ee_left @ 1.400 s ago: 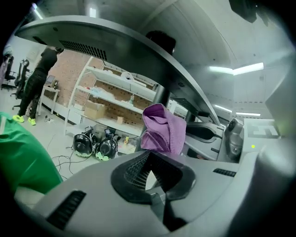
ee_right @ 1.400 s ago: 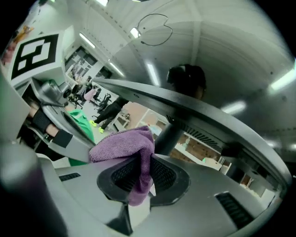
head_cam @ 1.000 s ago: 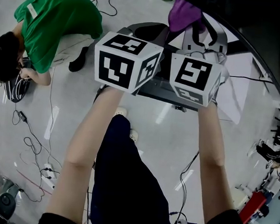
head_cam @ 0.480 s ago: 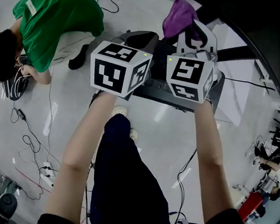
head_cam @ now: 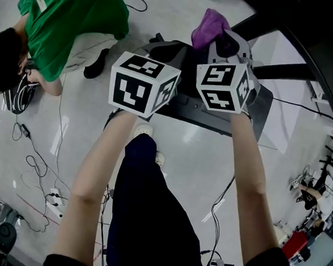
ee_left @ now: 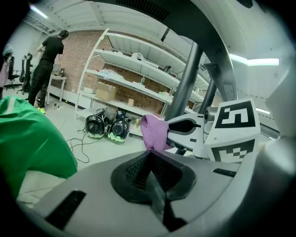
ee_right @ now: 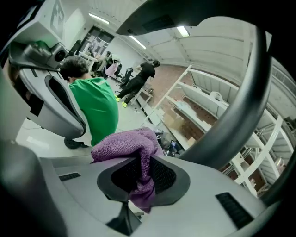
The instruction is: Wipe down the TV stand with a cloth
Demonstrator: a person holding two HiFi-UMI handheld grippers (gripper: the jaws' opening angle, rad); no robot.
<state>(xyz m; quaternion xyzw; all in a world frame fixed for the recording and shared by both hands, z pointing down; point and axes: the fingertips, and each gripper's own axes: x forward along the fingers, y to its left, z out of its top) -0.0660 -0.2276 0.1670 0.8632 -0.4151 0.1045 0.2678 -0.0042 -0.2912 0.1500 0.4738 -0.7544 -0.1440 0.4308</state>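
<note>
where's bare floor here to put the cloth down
Bare floor lies between the stand base and the wearer's legs, and right of the right arm. Crowded at left: cables and a crouching person in green.

Pale glossy floor (head_cam: 199, 161) — loose cables (head_cam: 36, 168) and the dark TV stand base (head_cam: 196, 113) on it.

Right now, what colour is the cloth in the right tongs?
The cloth is purple; see right gripper view.

Right tool (ee_right: 140, 163), gripping the purple cloth (head_cam: 208, 26), has shifted leftward and farther out; left tool (ee_left: 149, 155) has dropped slightly lower.
</note>
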